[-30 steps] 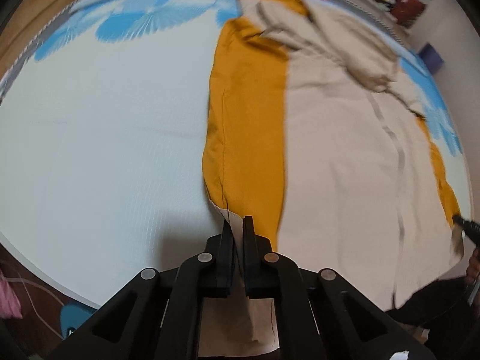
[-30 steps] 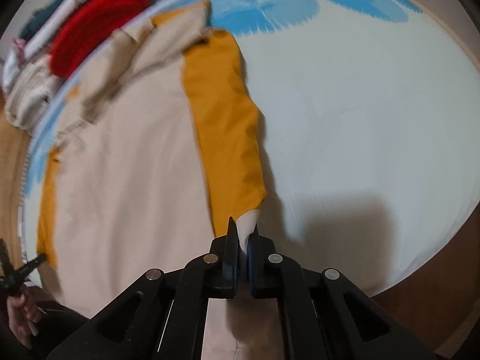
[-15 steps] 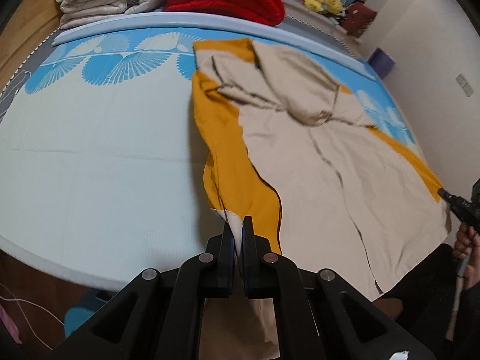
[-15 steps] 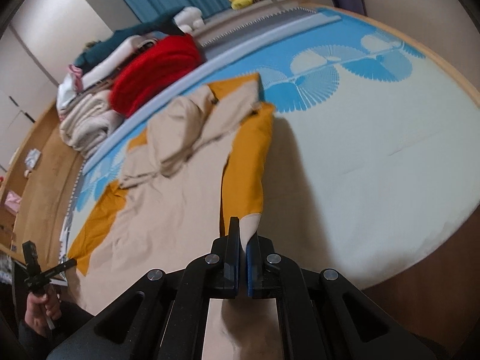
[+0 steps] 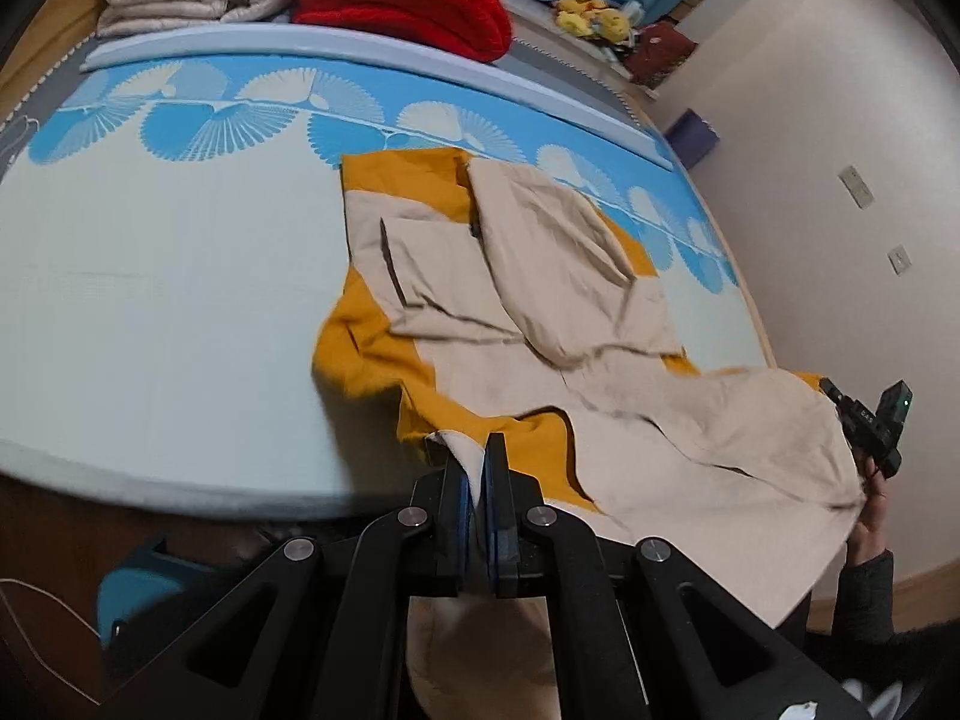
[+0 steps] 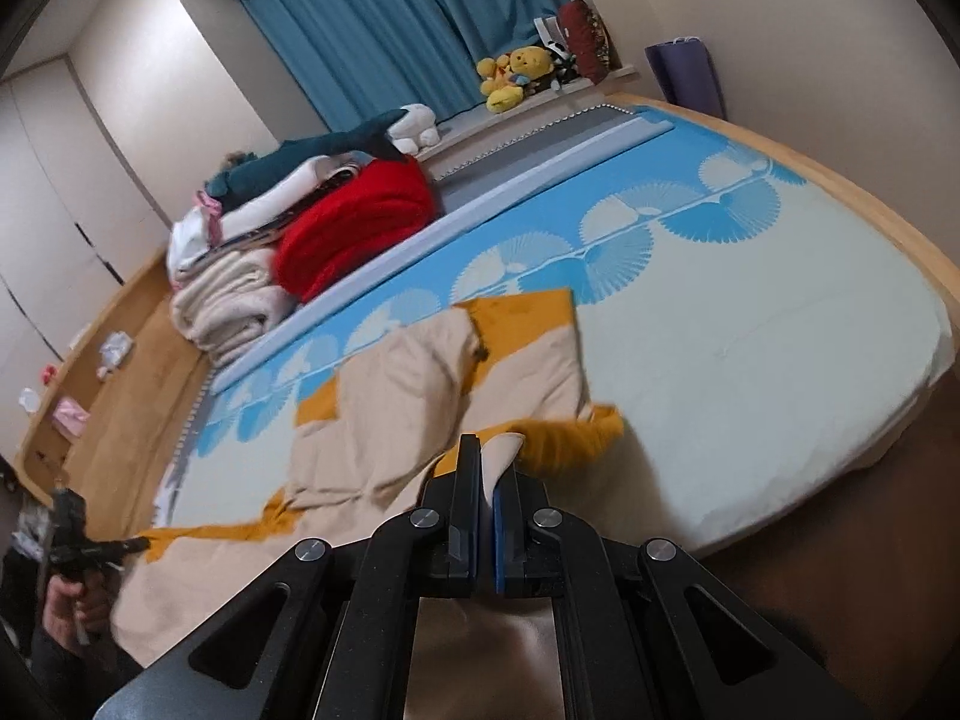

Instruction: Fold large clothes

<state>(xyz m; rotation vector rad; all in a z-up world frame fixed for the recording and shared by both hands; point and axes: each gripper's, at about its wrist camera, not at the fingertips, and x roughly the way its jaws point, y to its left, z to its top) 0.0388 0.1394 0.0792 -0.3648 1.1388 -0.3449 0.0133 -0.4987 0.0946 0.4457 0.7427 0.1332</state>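
Pale blue mattress carries the beige-and-mustard garment, its near hem raised off the bed. Left tool and right tool each pinch a hem corner, jaws clamped (cloth between). Only the right view shows blue curtains.

Soft, even indoor light, strong fisheye bending and dark corners, slight motion blur.

Matt woven cloth garment, beige over mustard; smooth printed bed sheet; fluffy red blanket; matt black plastic claw with shiny metal pins.
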